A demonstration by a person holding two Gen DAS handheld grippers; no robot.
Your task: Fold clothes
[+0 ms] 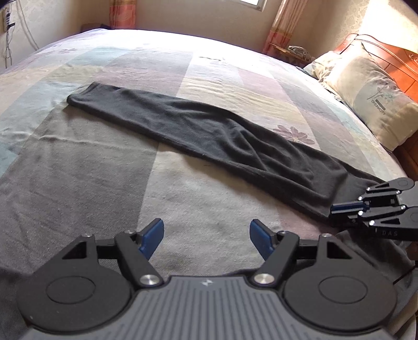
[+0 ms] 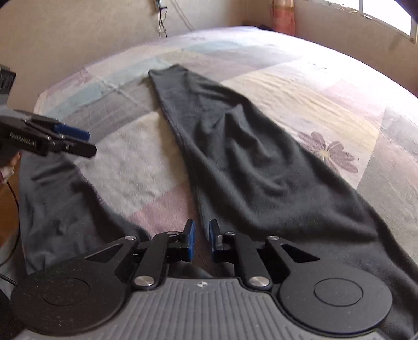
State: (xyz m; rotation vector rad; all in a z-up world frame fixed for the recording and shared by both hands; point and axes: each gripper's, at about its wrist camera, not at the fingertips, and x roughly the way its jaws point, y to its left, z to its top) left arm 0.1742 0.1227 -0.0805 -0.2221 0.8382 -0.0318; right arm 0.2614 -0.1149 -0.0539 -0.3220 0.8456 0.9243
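A dark grey pair of trousers (image 1: pixel 209 130) lies on the patchwork bedspread (image 1: pixel 91 170). One leg (image 2: pixel 235 146) stretches flat and away from me. The other leg (image 2: pixel 65 209) bends off to the left near the bed's edge. My left gripper (image 1: pixel 207 235) hovers open over bare bedspread, short of the trousers, nothing between its blue pads. My right gripper (image 2: pixel 201 240) sits low where the two legs meet, its pads a narrow gap apart with only bedspread showing between them. The left wrist view shows the right gripper (image 1: pixel 331 213) at the garment's near right end.
A pillow (image 1: pixel 371 91) leans on the wooden headboard (image 1: pixel 402 60) at the right. Curtains (image 1: pixel 282 23) and a window are beyond the bed. The bed's edge, floor and a black cable (image 2: pixel 14 198) are at the left of the right wrist view.
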